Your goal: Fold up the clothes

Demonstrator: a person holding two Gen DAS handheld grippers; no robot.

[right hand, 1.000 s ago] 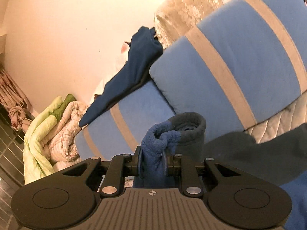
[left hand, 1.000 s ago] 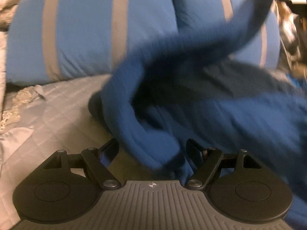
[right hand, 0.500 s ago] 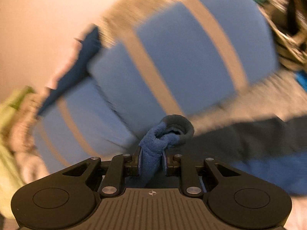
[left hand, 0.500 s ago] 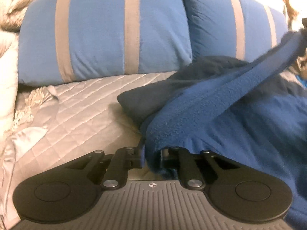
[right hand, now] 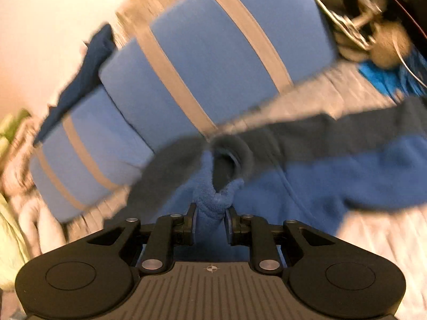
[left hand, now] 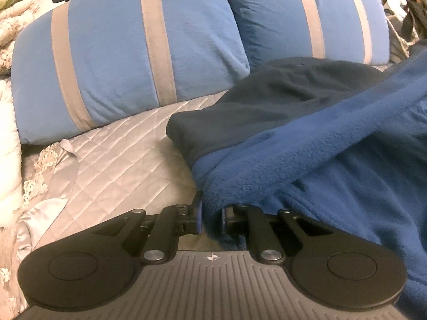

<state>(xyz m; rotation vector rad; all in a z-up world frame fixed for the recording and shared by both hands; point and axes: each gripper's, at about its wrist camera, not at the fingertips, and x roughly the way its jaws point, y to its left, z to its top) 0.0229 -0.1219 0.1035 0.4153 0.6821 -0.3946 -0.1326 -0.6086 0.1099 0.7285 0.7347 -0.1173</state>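
Note:
A blue fleece garment (left hand: 333, 144) with a dark grey upper panel (left hand: 267, 101) lies on the quilted bed cover. In the left wrist view my left gripper (left hand: 210, 213) is shut on the garment's blue edge, low over the cover. One sleeve runs from there up to the right. In the right wrist view, which is blurred, my right gripper (right hand: 210, 218) is shut on the bunched end of the blue sleeve (right hand: 213, 200), whose grey cuff (right hand: 229, 154) stands open just past the fingers. The rest of the garment (right hand: 347, 176) spreads to the right.
Two blue pillows with grey stripes (left hand: 128, 61) (left hand: 307, 16) lean at the head of the bed. The silver quilted cover (left hand: 112, 154) shows left of the garment. A dark blue cloth (right hand: 90, 64) lies behind the pillows. Bundled bedding (right hand: 10, 213) sits far left, clutter (right hand: 373, 21) far right.
My left gripper has shut on the blue edge it earlier stood open around. My right gripper has swung down toward the bed with the sleeve end, and the sleeve has come down from the air.

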